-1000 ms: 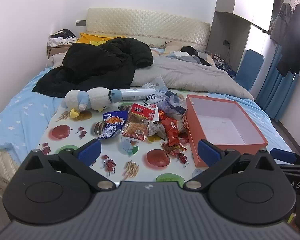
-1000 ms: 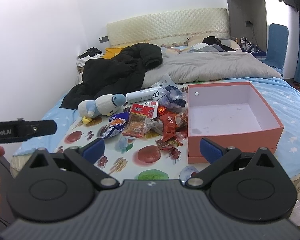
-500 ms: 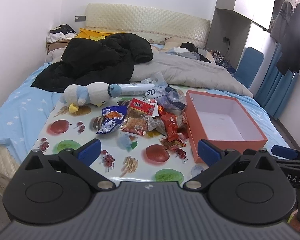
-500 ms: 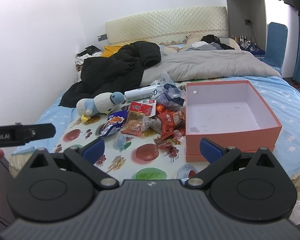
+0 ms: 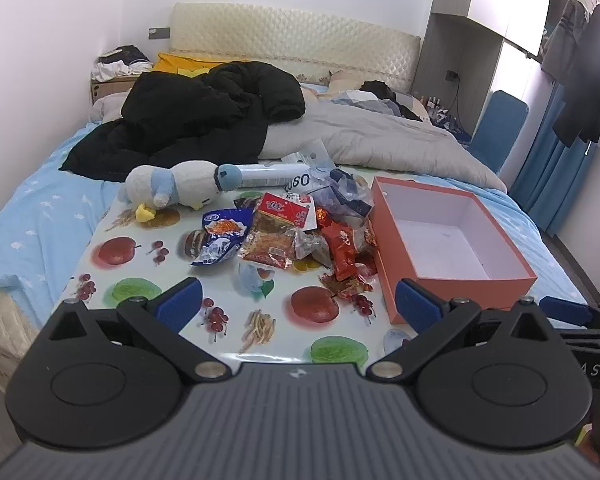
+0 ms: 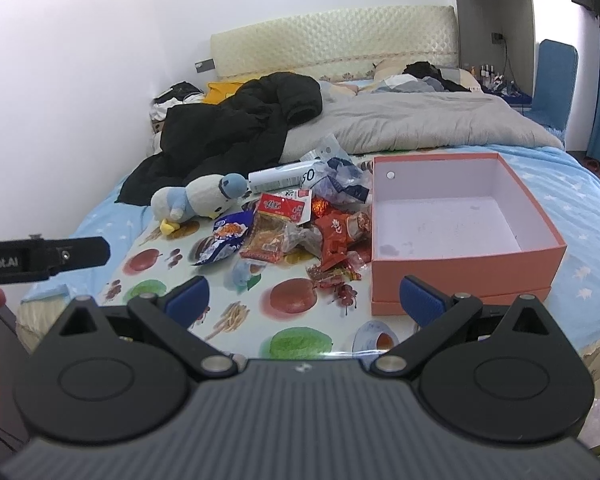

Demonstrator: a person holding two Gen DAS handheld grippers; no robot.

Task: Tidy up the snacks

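Fruit-print mat [image 5: 140,264] on bed: snack pile [image 5: 296,236] touching orange box [image 5: 452,280]; both tongs wide, empty, hovering at near edge.

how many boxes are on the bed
1. The box sits open and empty at the right of the fruit-print mat, beside the snack pile.

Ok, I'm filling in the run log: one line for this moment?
phase: approach | left tongs: open, empty | right tongs: open, empty | snack pile: on mat, untouched | orange box: empty
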